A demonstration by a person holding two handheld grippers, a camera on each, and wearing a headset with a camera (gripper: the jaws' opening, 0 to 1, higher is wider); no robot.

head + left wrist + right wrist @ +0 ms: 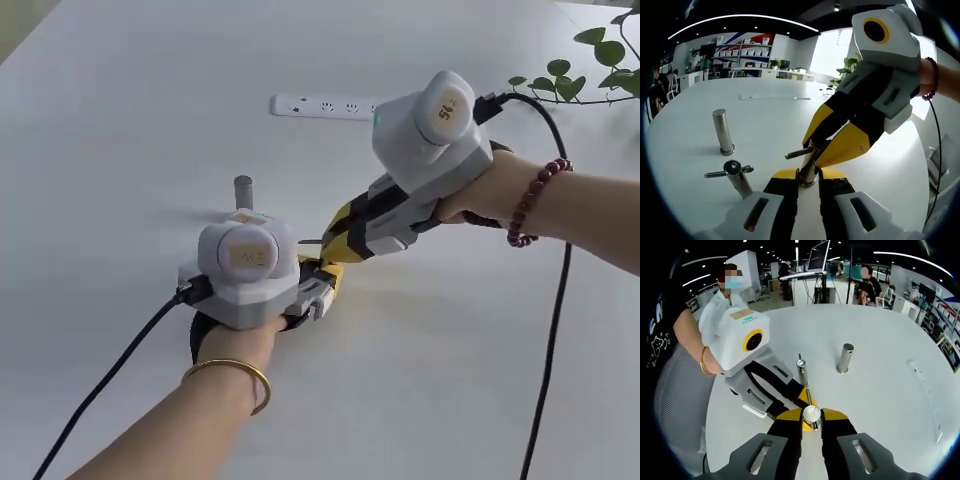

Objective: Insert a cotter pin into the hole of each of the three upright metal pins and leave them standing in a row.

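My left gripper [808,176] is shut on the base of an upright metal pin [808,167]. My right gripper [816,149] comes in from the upper right, its yellow jaws shut on a cotter pin [797,153] that sticks sideways out of this pin near its top. In the right gripper view the pin's round top [811,413] sits between the right gripper [811,419] jaws. A second pin [737,176] leans in the view with a cotter pin [715,174] through it. A third, bare pin [722,131] stands behind. In the head view the two grippers meet [325,262] beside the bare pin [243,190].
A white power strip [325,105] lies at the back of the white table [120,120]. A potted plant's leaves [590,60] reach in at the far right. Black cables [548,330] trail from both grippers. People stand in the office behind.
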